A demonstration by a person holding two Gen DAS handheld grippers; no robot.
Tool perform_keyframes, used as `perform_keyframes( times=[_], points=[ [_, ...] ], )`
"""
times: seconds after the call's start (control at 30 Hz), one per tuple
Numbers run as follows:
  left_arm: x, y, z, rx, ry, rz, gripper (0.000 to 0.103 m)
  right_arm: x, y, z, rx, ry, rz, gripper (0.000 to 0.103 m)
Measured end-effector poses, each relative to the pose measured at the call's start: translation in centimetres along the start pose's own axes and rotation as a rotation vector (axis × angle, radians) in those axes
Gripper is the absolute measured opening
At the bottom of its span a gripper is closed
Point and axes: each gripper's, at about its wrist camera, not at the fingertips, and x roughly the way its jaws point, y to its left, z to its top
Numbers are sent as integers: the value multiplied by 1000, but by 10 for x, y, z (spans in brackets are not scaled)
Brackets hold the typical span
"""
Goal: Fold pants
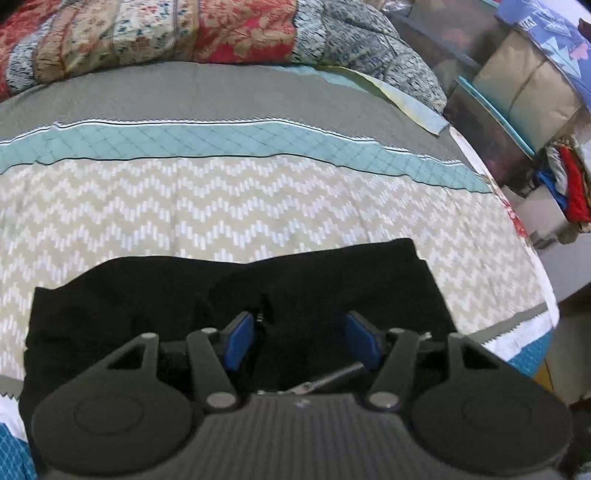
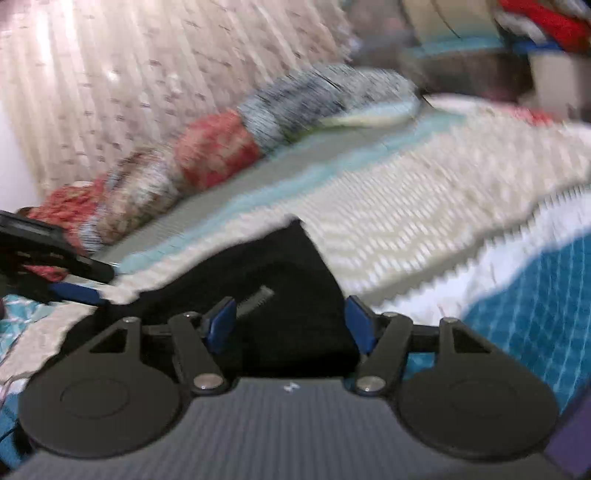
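**Mia:** What is closest to us?

**Ben:** The left tool. Its blue pads are wide apart and nothing is between them. It hangs just over the black pants.

**Mia:** And the other one?

**Ben:** The right tool is let go too. Its pads are spread, with only dark cloth showing behind the gap. That view is blurry, so I cannot tell if it touches the cloth.

**Mia:** Where are the pants?

**Ben:** They lie on the bed, by its near edge, on the zigzag part of the cover. They look like a short, wide, flat bundle, not two long legs.

**Mia:** So are they folded?

**Ben:** I think mostly. The shape looks doubled over, and no tool holds them. The top edge is a bit bumpy, so maybe one more fold or some smoothing is left. I am not sure.

**Mia:** What is farther back?

**Ben:** A teal stripe, a gray band, then a flowery quilt rolled along the far edge.
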Motion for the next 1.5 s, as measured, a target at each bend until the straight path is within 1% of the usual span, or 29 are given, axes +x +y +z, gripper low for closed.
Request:
perform_keyframes(
  times=[0.03,0.07,0.1,0.13,0.17,0.2,0.23,0.27,0.33,0.4,0.43,0.47,0.5,0.53,0.57,0.67,0.77,0.83,0.97,1.03,1.13,1.2,1.3,1.37,1.4,1.43,1.5],
  points=[
    [0,-8,-1,16,5,0,58,0,-3,-2,20,10,1,59],
    [1,-14,0,38,13,0,59,3,-2,0,30,19,-12,29],
    [3,-23,3,61,22,1,62,2,5,4,34,39,-2,25],
    [5,-32,6,81,33,4,66,-2,16,8,22,19,21,23],
    [6,-40,9,96,42,7,71,-3,32,14,-19,-5,51,23],
    [8,-49,13,114,47,8,88,-11,51,16,-88,-28,69,23],
    [11,-56,15,135,49,8,100,-15,70,16,-158,-46,73,23],
    [13,-66,17,170,50,8,101,-19,89,14,-221,-59,75,23],
    [17,-79,20,213,55,35,101,-25,115,10,-305,-71,84,23],
    [18,-89,23,252,59,43,101,-27,134,3,-375,-68,69,23],
    [18,-91,23,272,60,49,90,-28,142,-1,-407,-69,64,22],
    [20,-93,22,294,66,62,74,-30,147,-4,-425,-71,67,22],
    [21,-90,21,306,87,62,33,-35,150,-6,-435,-72,76,22],
    [23,-85,21,291,121,41,14,-36,153,-8,-446,-74,82,22],
    [20,-77,21,261,130,15,14,-39,155,-9,-458,-74,86,22],
    [-7,-55,19,216,69,-27,13,-46,166,-13,-479,-88,102,22],
    [-46,-16,15,123,-1,-81,13,-50,178,-15,-493,-107,158,22],
    [-71,12,10,58,-40,-100,13,-53,194,-20,-521,-116,206,22],
    [-109,78,-12,-100,-118,-104,13,-52,236,-35,-606,-106,306,22],
    [-117,111,-29,-184,-144,-90,13,-45,254,-45,-652,-81,339,22],
    [-110,159,-55,-314,-137,-61,13,-28,275,-67,-693,-5,384,22],
    [-96,183,-69,-369,-122,-23,13,-11,285,-82,-707,58,396,22],
    [-66,205,-82,-402,-71,31,13,10,294,-107,-742,150,385,23],
    [-50,208,-85,-394,-58,57,14,16,296,-116,-780,190,391,25],
    [-49,206,-85,-383,-68,62,14,14,296,-117,-791,191,411,27],
    [-51,205,-84,-375,-75,62,14,9,293,-110,-776,188,433,28],
    [-55,203,-81,-360,-84,59,16,-5,281,-84,-694,186,501,35]
  ],
)
